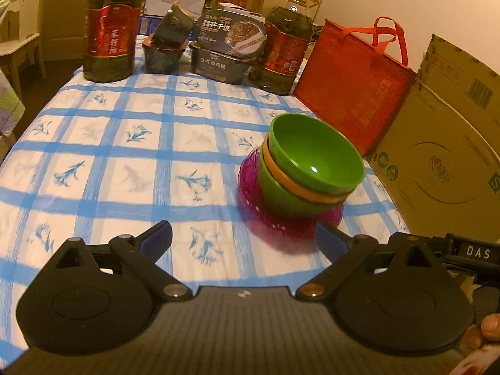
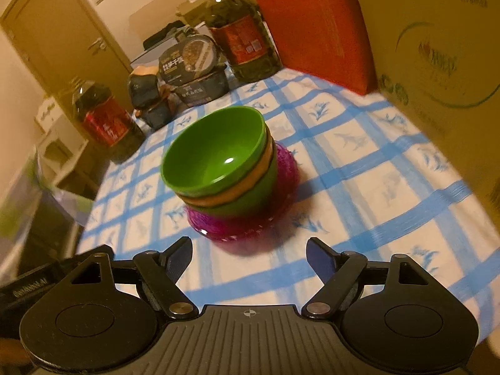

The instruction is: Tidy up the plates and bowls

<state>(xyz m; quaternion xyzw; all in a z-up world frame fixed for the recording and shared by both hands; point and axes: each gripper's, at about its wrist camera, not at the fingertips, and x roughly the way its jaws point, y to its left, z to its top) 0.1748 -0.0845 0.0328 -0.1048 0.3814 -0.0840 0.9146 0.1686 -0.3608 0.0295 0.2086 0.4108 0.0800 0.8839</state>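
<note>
A stack of bowls stands on a purple plate [image 1: 250, 184] on the blue-checked tablecloth [image 1: 125, 156]. A green bowl [image 1: 315, 159] is on top, an orange bowl [image 1: 281, 175] under it, and another green bowl [image 1: 281, 200] at the bottom. The same stack shows in the right wrist view: top green bowl [image 2: 215, 153], orange bowl [image 2: 225, 198], purple plate [image 2: 250, 228]. My left gripper [image 1: 243, 240] is open and empty, just in front and left of the stack. My right gripper [image 2: 249, 254] is open and empty, just in front of the plate.
Two large oil bottles [image 1: 111, 28] [image 1: 284, 50], stacked food boxes [image 1: 225, 47] and a dark pouch [image 1: 170, 40] line the table's far edge. A red bag [image 1: 353, 93] and a cardboard box [image 1: 443, 143] stand along the right side. A door [image 2: 62, 37] is behind.
</note>
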